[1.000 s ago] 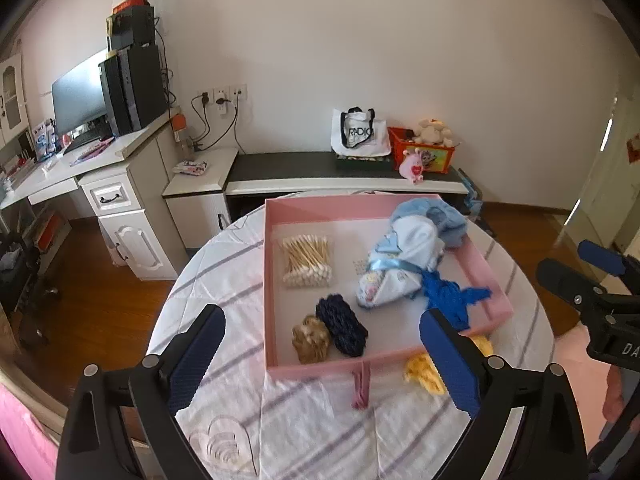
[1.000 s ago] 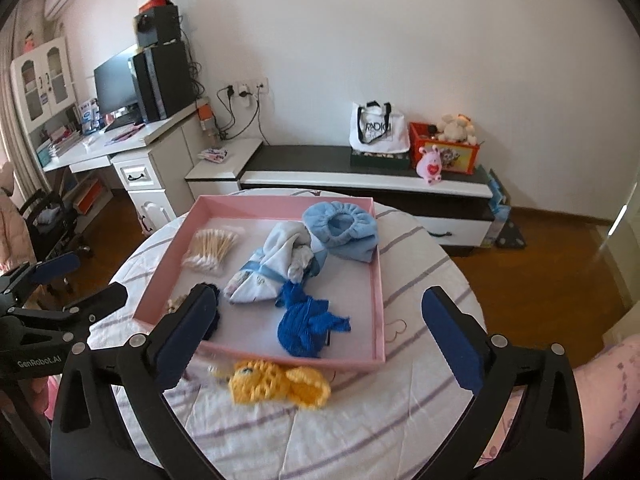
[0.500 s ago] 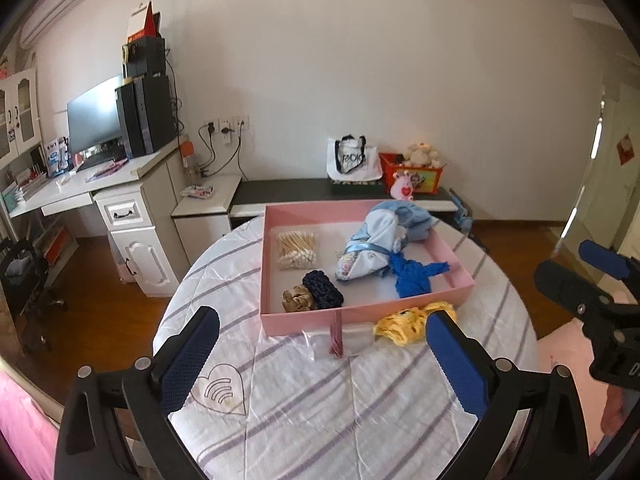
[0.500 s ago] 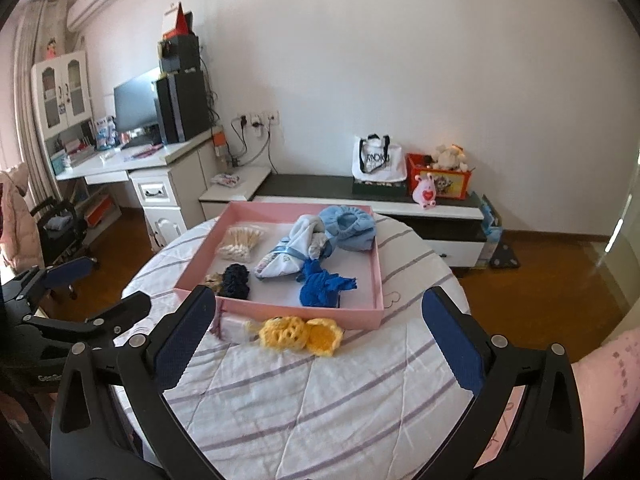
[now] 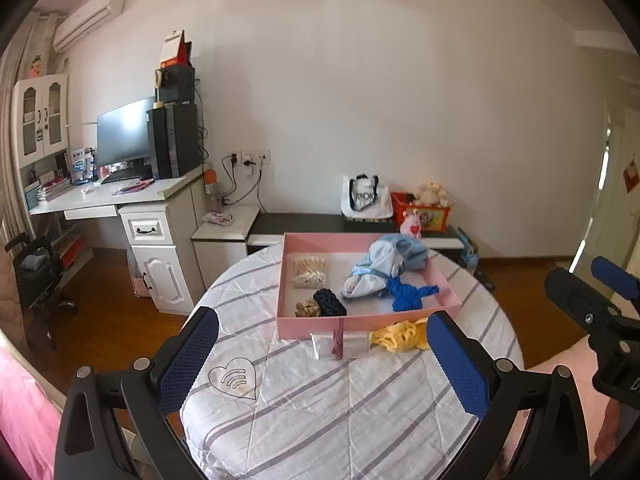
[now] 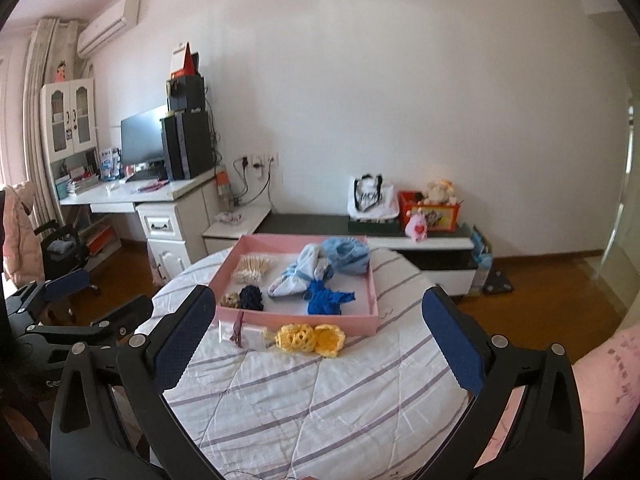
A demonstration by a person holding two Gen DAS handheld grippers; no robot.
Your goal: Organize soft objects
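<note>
Now | both grippers spread, empty | yellow knit (image 6: 310,340) outside pink tray (image 6: 362,326), touching front wall

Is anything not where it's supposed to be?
Yes. The yellow crocheted thing lies on the striped tablecloth, outside the pink tray where the other soft things are. A small clear packet with a dark red piece also sits outside, by the tray's front wall.

Yellow crocheted yarn piece (image 6: 311,339) lies on quilted striped cloth table cover (image 6: 320,400).
</note>
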